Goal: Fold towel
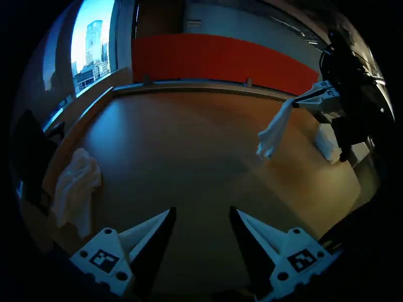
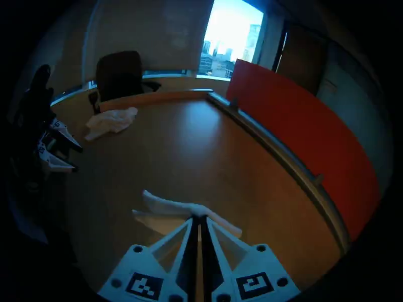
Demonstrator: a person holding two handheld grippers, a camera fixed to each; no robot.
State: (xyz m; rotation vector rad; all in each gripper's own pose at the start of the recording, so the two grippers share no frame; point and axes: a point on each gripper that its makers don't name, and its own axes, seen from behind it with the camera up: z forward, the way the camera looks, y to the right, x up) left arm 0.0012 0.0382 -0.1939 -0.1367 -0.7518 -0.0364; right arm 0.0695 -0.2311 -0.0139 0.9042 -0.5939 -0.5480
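Tabletop [image 1: 191, 151], brown wood, is the largest item we record. It runs from the near edge to a red partition [image 1: 226, 58] along its far side. A bright window [image 1: 93, 45] lies beyond the far left corner, and in the right gripper view a dark chair [image 2: 121, 73] stands at the table's end.

Next in size, a crumpled cloth [image 1: 75, 186] lies in a heap near the left edge of the table, well apart from both tools.

The towel [image 1: 274, 133], the task's own item, is off the surface. In the left gripper view it hangs in a bunched strip from the right gripper [image 2: 199, 220] at the far right, over the table. In the right gripper view it shows as a white band draped across the fingertips. We find that gripper's jaws clenched on the towel, with only a thin slit between them.

The left gripper [image 1: 201, 211] sits low at the near edge, jaws released and wide apart with nothing between them, well apart from the towel.

Risks, as we judge them:
- The towel is held at one point and hangs bunched. Laid down this way it would likely land rumpled, and any fold made on it would come out crooked.
- The grip appears to take only a small bite of fabric, so a quick swing could pull it free.
- The left gripper would have to cross open table to take a second corner. Grabbing mid-cloth in place of a corner would twist the towel.
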